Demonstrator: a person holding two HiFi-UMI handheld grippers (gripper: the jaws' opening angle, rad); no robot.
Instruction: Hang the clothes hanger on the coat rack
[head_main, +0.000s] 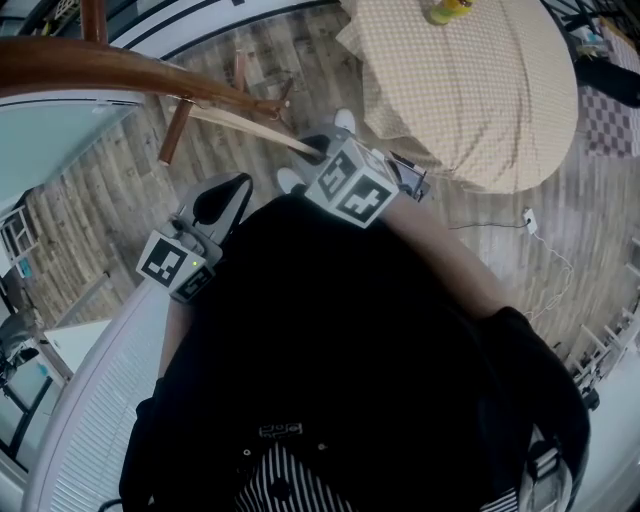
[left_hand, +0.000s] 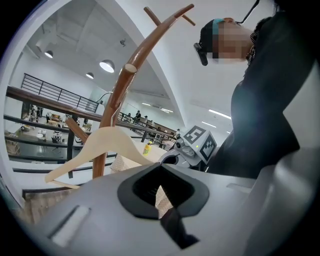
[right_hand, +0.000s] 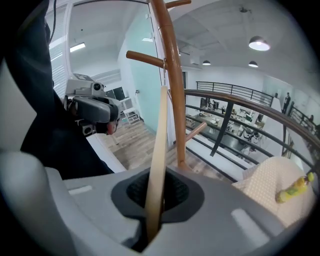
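The pale wooden clothes hanger (head_main: 250, 125) is clamped in my right gripper (head_main: 318, 148), which is shut on one end of it. In the right gripper view the hanger (right_hand: 159, 150) rises as a thin bar straight out of the jaws (right_hand: 151, 227), just in front of the brown coat rack (right_hand: 172, 75). The rack's curved arm (head_main: 100, 65) crosses the top left of the head view, above the hanger. My left gripper (head_main: 228, 190) hangs lower left of the hanger, shut and holding nothing. From the left gripper (left_hand: 167, 210), the hanger (left_hand: 100, 142) hangs beside the rack pole (left_hand: 117, 95).
A round table with a checked cloth (head_main: 470, 90) stands to the right, a yellow bottle (head_main: 448, 10) on it. A white cable and plug (head_main: 530, 222) lie on the wood floor. A dark railing (right_hand: 235, 97) runs behind the rack. A white curved wall (head_main: 90, 400) is at lower left.
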